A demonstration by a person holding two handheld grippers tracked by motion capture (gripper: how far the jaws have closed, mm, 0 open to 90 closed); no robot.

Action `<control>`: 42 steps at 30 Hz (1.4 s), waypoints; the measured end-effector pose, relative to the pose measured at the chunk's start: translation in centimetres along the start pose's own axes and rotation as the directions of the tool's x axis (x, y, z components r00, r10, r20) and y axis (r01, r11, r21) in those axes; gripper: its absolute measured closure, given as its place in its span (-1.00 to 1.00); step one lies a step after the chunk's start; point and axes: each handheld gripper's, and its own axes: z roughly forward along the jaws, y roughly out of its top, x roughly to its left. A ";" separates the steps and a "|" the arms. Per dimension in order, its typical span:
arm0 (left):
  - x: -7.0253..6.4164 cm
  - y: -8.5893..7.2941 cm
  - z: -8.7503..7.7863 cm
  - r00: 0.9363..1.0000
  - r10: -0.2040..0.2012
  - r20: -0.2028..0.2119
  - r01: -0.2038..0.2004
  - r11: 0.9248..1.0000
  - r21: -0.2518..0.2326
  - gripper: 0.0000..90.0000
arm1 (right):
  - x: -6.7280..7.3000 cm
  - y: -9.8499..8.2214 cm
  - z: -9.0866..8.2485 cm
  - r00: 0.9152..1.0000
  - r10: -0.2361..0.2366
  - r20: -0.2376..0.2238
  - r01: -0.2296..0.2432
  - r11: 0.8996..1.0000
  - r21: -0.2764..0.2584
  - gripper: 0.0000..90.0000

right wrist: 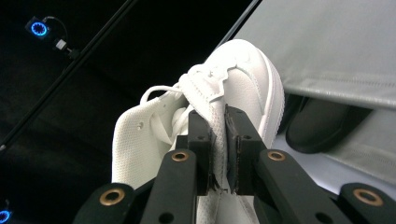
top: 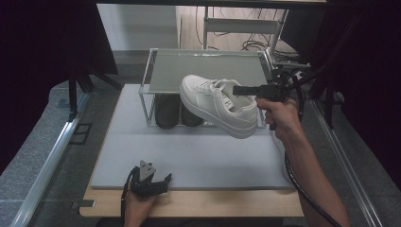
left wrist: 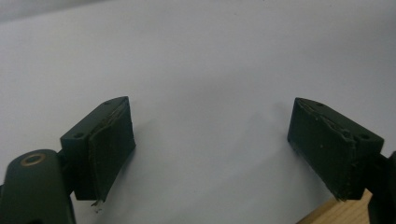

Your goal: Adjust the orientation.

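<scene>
A white sneaker (top: 215, 104) hangs in the air in front of the small metal shelf (top: 208, 68), toe toward the left. My right gripper (top: 239, 90) is shut on the side of its collar; in the right gripper view the two pads pinch the padded white wall of the sneaker (right wrist: 233, 84) by the laces, with the gripper (right wrist: 218, 140) tight on it. My left gripper (top: 158, 182) rests low at the front edge of the grey mat, and its jaws stand wide apart in the left gripper view, the gripper (left wrist: 210, 154) holding nothing.
A pair of dark shoes (top: 177, 111) stands under the shelf's top plate, seen as a black toe (right wrist: 317, 123) in the right gripper view. The grey mat (top: 189, 151) covers a wooden table (top: 198, 203). Dark curtains and metal rails flank both sides.
</scene>
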 end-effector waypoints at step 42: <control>-0.1 0.0 0.0 1.000 -0.003 -0.004 0.003 1.000 -0.003 -0.67 | -5.3 4.1 8.3 0.972 0.032 0.231 0.014 0.981 -0.192 0.29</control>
